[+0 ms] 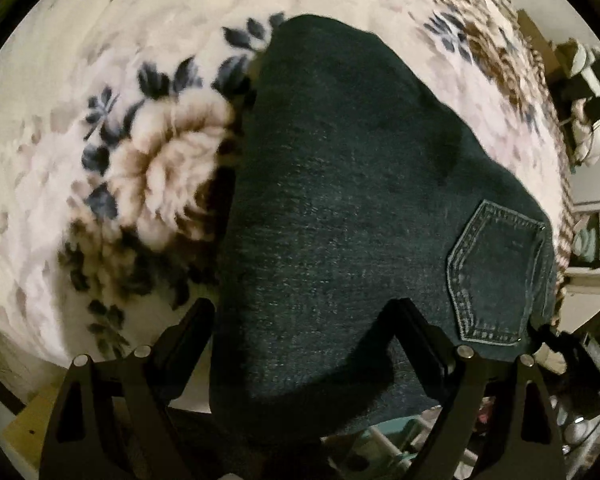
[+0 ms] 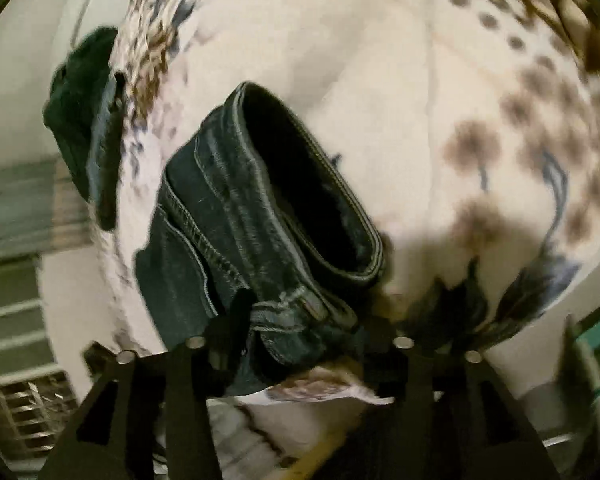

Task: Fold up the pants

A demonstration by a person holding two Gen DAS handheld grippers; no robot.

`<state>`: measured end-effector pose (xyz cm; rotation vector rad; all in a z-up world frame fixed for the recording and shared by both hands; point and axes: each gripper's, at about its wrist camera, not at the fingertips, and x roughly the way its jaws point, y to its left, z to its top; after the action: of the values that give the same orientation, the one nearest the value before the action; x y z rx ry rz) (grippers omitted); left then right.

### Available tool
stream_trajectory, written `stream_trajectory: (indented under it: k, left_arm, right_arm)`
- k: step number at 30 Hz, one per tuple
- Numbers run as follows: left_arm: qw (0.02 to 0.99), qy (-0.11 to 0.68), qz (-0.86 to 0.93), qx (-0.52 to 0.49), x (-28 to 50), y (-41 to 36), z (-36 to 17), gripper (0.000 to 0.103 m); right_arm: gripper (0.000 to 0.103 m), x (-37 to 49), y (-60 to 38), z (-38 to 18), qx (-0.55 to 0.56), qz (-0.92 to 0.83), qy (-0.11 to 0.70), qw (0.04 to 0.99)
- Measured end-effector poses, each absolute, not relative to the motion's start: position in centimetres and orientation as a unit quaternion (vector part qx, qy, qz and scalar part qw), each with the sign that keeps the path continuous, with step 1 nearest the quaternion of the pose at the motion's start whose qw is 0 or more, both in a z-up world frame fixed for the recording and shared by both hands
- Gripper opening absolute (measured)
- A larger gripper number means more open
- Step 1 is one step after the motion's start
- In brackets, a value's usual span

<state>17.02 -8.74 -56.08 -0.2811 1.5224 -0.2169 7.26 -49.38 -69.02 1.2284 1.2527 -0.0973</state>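
Observation:
Dark blue jeans (image 1: 340, 200) lie on a floral blanket, back pocket (image 1: 496, 272) at the right. My left gripper (image 1: 300, 320) hovers open over the near part of the jeans, fingers (image 1: 192, 328) wide apart, one off the denim's left edge, one on it. In the right wrist view the jeans' waistband (image 2: 284, 216) gapes open on the blanket. My right gripper (image 2: 304, 340) is open, its fingers straddling the waistband end near the belt loop. Whether the fingertips touch the fabric I cannot tell.
The floral fleece blanket (image 1: 140, 152) covers the bed; it also shows in the right wrist view (image 2: 440, 120). A dark green cloth (image 2: 84, 112) hangs at the bed's left edge. Clutter (image 1: 588, 112) and shelving stand beyond the bed's right edge.

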Motion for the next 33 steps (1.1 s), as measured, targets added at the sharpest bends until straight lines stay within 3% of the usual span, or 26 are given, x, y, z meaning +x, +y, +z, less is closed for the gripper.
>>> stream_trajectory:
  k: [2, 7, 11, 20, 22, 23, 26, 29, 33]
  left_arm:
    - [0.704, 0.687, -0.101, -0.15, 17.0, -8.0, -56.6, 0.09]
    - [0.695, 0.671, -0.118, -0.228, 17.3, -6.0, -57.8, 0.09]
    - [0.693, 0.662, -0.13, -0.254, 17.8, -5.1, -58.1, 0.09]
    - [0.703, 0.641, -0.173, -0.253, 19.4, -5.8, -57.9, 0.089]
    - [0.715, 0.629, -0.175, -0.252, 19.2, -5.8, -57.2, 0.079]
    - [0.718, 0.624, -0.176, -0.252, 19.1, -5.8, -57.0, 0.068]
    - [0.727, 0.61, -0.178, -0.261, 18.5, -5.3, -56.3, 0.041]
    - [0.727, 0.598, -0.19, -0.279, 18.1, -4.8, -55.7, 0.03]
    - [0.727, 0.59, -0.196, -0.291, 18.0, -5.0, -53.7, 0.027]
  right_arm:
    - [0.066, 6.7, -49.2, -69.7, 0.557, -0.026, 0.543, 0.628]
    - [0.066, 7.3, -47.4, -72.5, 0.598, 0.016, 0.514, 0.615]
    - [0.075, 8.8, -46.5, -72.3, 0.597, 0.016, 0.49, 0.634]
    - [0.076, 9.9, -45.5, -72.3, 0.59, 0.022, 0.477, 0.651]
    - [0.069, 10.1, -45.1, -71.7, 0.575, 0.016, 0.484, 0.66]
    - [0.059, 10.2, -44.9, -71.4, 0.565, 0.011, 0.487, 0.665]
    - [0.042, 9.9, -44.6, -70.1, 0.555, 0.002, 0.484, 0.676]
    - [0.037, 9.9, -44.1, -68.3, 0.538, -0.003, 0.485, 0.689]
    - [0.035, 9.7, -43.9, -65.7, 0.524, 0.0, 0.486, 0.699]
